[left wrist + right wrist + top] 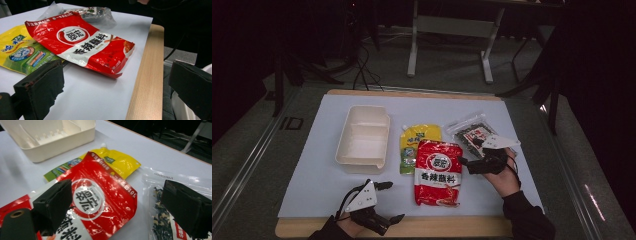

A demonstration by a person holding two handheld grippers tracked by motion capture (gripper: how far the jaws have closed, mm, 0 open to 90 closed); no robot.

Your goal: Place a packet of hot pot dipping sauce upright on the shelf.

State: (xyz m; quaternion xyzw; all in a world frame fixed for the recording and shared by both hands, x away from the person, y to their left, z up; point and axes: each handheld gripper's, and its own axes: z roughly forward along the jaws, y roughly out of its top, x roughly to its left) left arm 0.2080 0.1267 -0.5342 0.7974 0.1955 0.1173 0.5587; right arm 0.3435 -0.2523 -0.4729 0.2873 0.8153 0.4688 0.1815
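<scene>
The right gripper [469, 161] sits at the right centre of the high view, its jaws spread wide and holding nothing, poised at the right edge of the red seasoning packet [438, 172]. That packet lies flat at the middle of the table [312, 180], partly overlapping the yellow pouch [414, 140] to its left, with the clear seaweed bag [472, 132] just beside it at the upper right. In the right gripper view the 2 jaws straddle the packet's upper corner and the seaweed bag's edge. The left gripper [387, 200] waits at the lower left of the high view, jaws likewise apart and empty, well apart from the packet. The white tray [362, 156] stands empty at the upper left.

This looks like the approach before the first pick. The next move probably calls for lowering 1 jaw under the packet's thin edge, closing, then carrying it toward the tray.
</scene>
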